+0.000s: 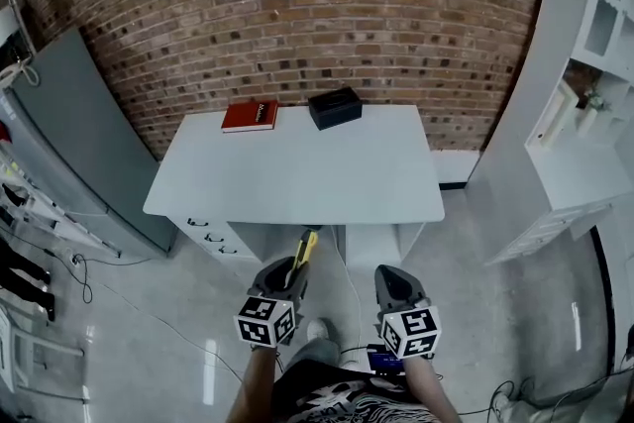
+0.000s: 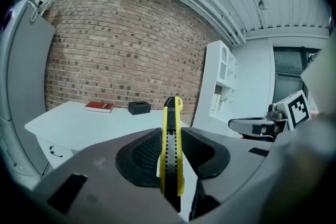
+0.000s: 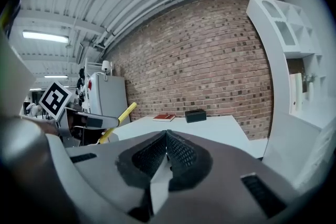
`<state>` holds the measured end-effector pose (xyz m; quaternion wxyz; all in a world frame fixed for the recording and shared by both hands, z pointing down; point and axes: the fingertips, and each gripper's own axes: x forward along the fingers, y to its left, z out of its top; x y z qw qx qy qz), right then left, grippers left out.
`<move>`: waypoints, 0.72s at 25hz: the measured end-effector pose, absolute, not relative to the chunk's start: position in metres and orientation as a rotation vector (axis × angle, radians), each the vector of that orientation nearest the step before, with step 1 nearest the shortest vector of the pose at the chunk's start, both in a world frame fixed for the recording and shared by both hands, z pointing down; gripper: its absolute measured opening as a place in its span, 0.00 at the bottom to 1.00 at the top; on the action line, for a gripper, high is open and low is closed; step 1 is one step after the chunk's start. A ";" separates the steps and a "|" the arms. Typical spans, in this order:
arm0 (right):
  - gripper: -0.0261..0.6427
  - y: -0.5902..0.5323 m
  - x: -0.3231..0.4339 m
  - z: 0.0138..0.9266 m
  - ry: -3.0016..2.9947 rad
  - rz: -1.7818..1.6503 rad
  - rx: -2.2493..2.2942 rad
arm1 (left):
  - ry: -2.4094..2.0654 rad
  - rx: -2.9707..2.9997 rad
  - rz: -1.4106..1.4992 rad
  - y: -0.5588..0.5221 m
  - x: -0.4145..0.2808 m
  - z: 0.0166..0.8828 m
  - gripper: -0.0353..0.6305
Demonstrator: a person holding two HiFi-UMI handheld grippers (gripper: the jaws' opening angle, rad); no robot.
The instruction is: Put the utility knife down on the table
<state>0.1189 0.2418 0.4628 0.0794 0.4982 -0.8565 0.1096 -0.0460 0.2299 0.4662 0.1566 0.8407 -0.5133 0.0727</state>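
The left gripper (image 1: 292,274) holds the knife (image 2: 171,144). Its fingers (image 2: 140,153) are squeezed shut on the knife's lower half, and the yellow top sticks out toward 12 o'clock. The right gripper (image 3: 167,139) holds nothing, with its own fingers closed flat together. In the head view the knife is at 6 o'clock from the bench (image 1: 297,178), just off its near edge. A book (image 1: 250,116) lies at 11 o'clock on the bench and a box (image 1: 334,107) at 12 o'clock (both far back, out of the way). The knife looks light, hard and stiff, and its smooth plastic could slip. Holding its flat sides looks safe. It should be laid down flat and gently.
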 end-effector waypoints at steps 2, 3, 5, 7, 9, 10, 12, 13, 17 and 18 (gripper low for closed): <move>0.04 0.230 0.120 0.469 -2.548 0.341 1.497 | -1.473 2.396 0.204 0.218 -0.049 0.470 0.23; 0.04 0.223 0.120 0.472 -2.542 0.347 1.499 | -1.474 2.392 0.201 0.211 -0.051 0.472 0.23; 0.04 0.205 0.118 0.478 -2.529 0.356 1.506 | -1.472 2.387 0.198 0.193 -0.054 0.476 0.23; 0.04 0.181 0.115 0.483 -2.521 0.358 1.513 | -1.469 2.388 0.198 0.171 -0.058 0.481 0.23; 0.04 0.154 0.109 0.487 -2.516 0.351 1.518 | -1.470 2.389 0.193 0.142 -0.063 0.486 0.23; 0.04 0.138 0.106 0.489 -2.513 0.345 1.520 | -1.469 2.388 0.189 0.126 -0.065 0.489 0.23; 0.04 0.104 0.100 0.492 -2.500 0.337 1.526 | -1.456 2.388 0.185 0.089 -0.071 0.494 0.23; 0.04 0.085 0.097 0.492 -2.492 0.336 1.532 | -1.444 2.391 0.189 0.069 -0.073 0.495 0.23; 0.04 0.016 0.078 0.491 -2.459 0.359 1.540 | -1.395 2.386 0.206 -0.001 -0.086 0.499 0.23; 0.04 -0.001 0.073 0.491 -2.456 0.363 1.539 | -1.390 2.385 0.213 -0.019 -0.091 0.500 0.23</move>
